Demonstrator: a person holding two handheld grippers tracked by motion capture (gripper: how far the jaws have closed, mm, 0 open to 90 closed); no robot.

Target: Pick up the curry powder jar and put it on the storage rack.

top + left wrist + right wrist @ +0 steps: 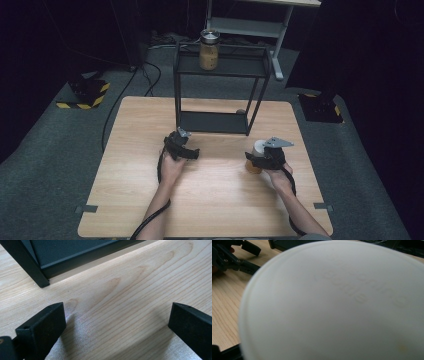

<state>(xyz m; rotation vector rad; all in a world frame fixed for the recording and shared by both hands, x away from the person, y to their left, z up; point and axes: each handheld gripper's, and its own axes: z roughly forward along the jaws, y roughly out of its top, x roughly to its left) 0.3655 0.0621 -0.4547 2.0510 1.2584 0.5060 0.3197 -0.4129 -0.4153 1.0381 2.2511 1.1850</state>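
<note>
The table [210, 200] is pale wood with a wavy brown grain. On it stands a black metal shelf [220, 122]. The jar [209, 50] on the shelf's top, far side, holds something amber under a silvery lid. The jar [253, 165] near the right edge has amber contents and a white lid [337, 302] with faint raised lettering. Both grippers, left [187, 150] and right [260, 159], are black. The floor [45, 165] is grey, with yellow-and-black striped blocks [87, 95].
</note>
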